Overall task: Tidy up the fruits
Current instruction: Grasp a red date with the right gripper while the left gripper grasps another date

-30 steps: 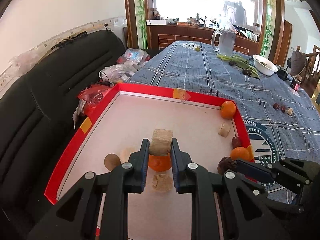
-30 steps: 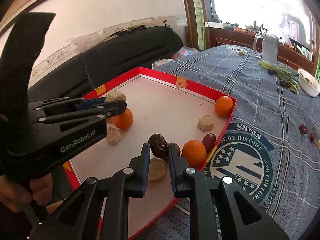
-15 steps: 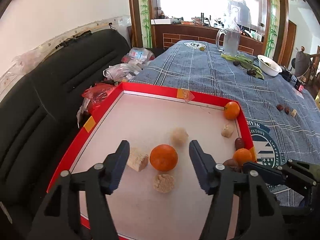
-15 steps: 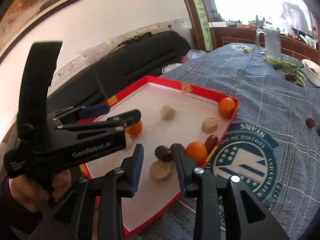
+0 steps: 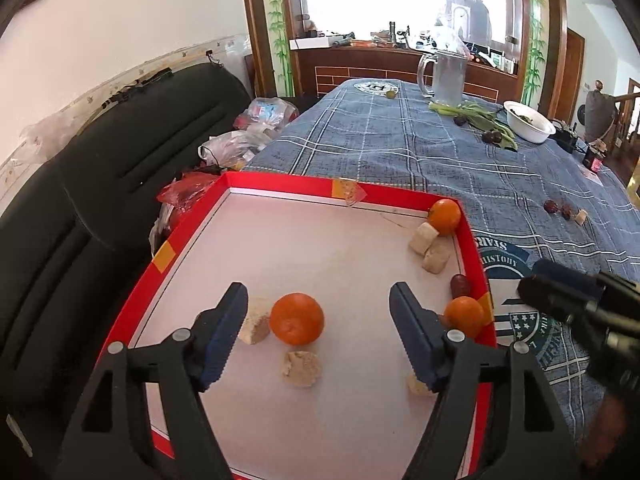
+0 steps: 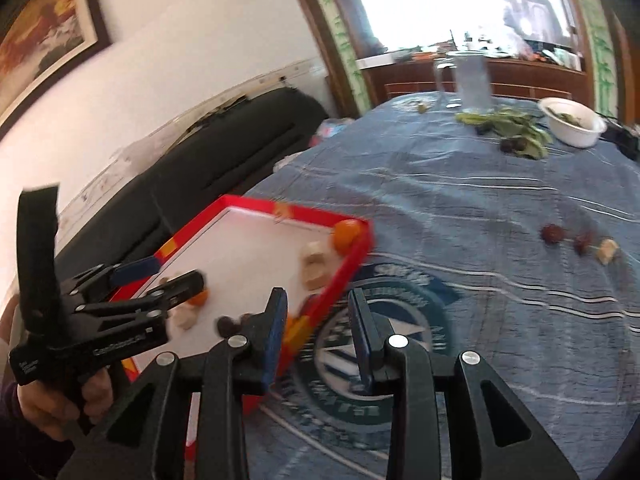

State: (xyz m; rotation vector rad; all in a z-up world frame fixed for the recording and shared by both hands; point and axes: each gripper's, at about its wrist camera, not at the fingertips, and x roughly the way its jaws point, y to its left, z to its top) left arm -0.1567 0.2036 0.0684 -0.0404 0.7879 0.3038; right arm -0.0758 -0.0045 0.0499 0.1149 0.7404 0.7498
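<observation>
1. Over the red-rimmed tray (image 5: pixel 188 236), left tool (image 5: pixel 316 332) hangs with jaws wide and nothing between them; an orange (image 5: pixel 296 319) sits on the tray floor just ahead, flanked by a beige chunk (image 5: pixel 256 322) and another beige chunk (image 5: pixel 301 368) just in front of it.
2. Right side of the tray looks like the sorting zone: an orange in the far corner (image 5: pixel 445 216) touching two beige pieces (image 5: pixel 430 248), a dark date-like fruit (image 5: pixel 459 285) and another orange (image 5: pixel 464 316) against the rim.
3. Right tool (image 6: pixel 320 336) is empty, jaws moderately apart, out past the tray's edge over the blue checked cloth (image 6: pixel 460 200) on the worktop; view is blurred.
4. Loose strays, two dark fruits (image 6: pixel 553 234) and a beige piece (image 6: pixel 606 250), lie well apart from the tray; likely the right tool's next targets.
5. Judgement: sorting partly done, centre cluster and strays left.
</observation>
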